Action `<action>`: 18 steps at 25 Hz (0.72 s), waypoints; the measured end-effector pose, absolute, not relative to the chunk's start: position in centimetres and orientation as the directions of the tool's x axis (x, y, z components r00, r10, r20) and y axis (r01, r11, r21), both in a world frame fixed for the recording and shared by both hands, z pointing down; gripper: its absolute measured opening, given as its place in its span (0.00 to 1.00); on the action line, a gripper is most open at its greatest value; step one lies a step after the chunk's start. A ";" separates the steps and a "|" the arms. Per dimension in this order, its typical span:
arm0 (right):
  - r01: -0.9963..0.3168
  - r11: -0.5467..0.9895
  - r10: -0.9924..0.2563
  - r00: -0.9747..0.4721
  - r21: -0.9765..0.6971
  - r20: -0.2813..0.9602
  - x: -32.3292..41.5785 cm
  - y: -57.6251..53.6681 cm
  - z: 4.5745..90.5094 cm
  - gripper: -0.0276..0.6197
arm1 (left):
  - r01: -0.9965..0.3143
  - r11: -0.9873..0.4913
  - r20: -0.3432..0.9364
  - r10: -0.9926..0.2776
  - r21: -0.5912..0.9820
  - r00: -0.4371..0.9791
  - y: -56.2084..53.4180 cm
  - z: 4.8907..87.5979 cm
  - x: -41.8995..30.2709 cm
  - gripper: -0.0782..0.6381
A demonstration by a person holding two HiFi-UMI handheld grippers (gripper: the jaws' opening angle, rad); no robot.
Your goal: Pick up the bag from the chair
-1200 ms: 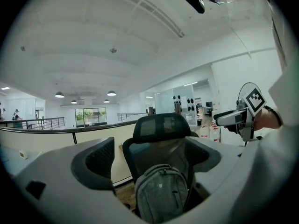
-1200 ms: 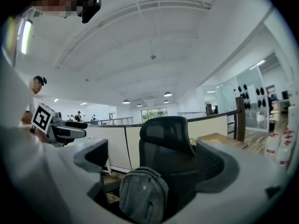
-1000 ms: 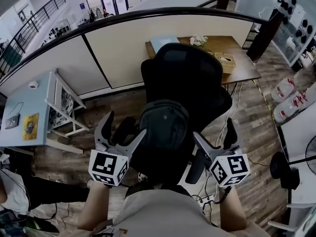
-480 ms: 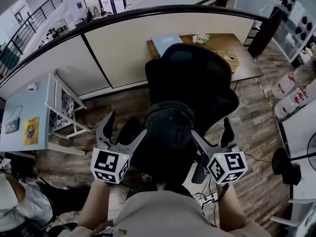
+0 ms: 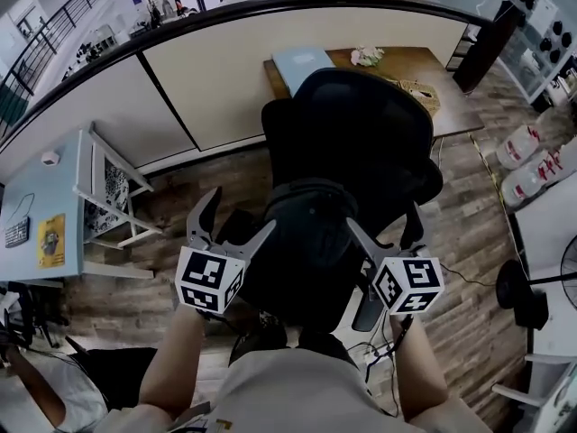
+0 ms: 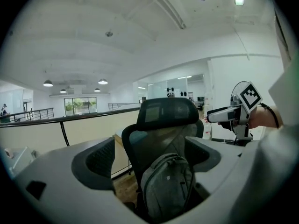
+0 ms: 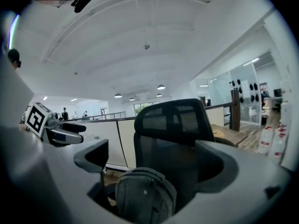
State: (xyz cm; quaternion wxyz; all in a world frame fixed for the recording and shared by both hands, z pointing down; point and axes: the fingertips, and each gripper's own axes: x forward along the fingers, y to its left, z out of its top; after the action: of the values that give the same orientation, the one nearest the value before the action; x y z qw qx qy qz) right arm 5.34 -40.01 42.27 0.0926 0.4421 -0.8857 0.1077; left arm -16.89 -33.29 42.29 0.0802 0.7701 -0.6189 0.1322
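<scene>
Dark grey fabric backpack (image 5: 311, 242) standing upright on the seat of a black mesh-backed office chair (image 5: 361, 120), leaning against its backrest. Left gripper (image 5: 240, 212) and right gripper (image 5: 382, 216) are held either side of the backpack, each with jaws spread wide and nothing between them; whether the inner fingers touch the fabric cannot be told. Behind the chair: a brown wooden table (image 5: 451, 111) and a cream partition with a dark top rail (image 5: 225, 70). At the left stands a pale blue desk (image 5: 45, 197); clear water bottles (image 5: 532, 156) lie at the right.
</scene>
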 end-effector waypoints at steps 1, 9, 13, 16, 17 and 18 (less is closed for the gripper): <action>-0.807 0.581 -0.763 -0.586 -0.109 0.273 5.2 -40.5 43.1 0.93 | -0.974 -0.226 0.316 -0.927 -0.032 0.204 -33.8 43.1 -16.9 0.74; -0.831 0.542 -0.733 -0.540 -0.123 0.414 4.7 -43.7 51.5 0.92 | -0.963 -0.258 0.389 -0.882 0.076 0.266 -37.6 50.1 -16.6 0.74; -0.835 0.533 -0.696 -0.525 -0.139 0.490 4.4 -44.9 56.5 0.92 | -0.962 -0.259 0.461 -0.845 0.090 0.271 -38.8 54.9 -16.8 0.74; -0.840 0.519 -0.666 -0.514 -0.159 0.540 4.1 -45.5 60.2 0.92 | -0.961 -0.259 0.523 -0.809 0.093 0.269 -39.3 59.0 -17.1 0.74; -0.839 0.518 -0.656 -0.514 -0.166 0.553 3.9 -45.7 61.4 0.92 | -0.961 -0.258 0.541 -0.797 0.100 0.270 -39.4 60.3 -17.2 0.74; -0.837 0.520 -0.645 -0.517 -0.172 0.563 3.7 -46.0 62.4 0.91 | -0.961 -0.254 0.557 -0.785 0.109 0.271 -39.6 61.5 -17.3 0.74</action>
State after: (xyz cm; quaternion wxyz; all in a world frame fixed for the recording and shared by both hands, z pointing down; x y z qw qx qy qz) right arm 3.72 -45.97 62.43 0.2205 0.4393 -0.8434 0.2169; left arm -17.30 -39.59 61.45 0.2198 0.7662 -0.5699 0.1998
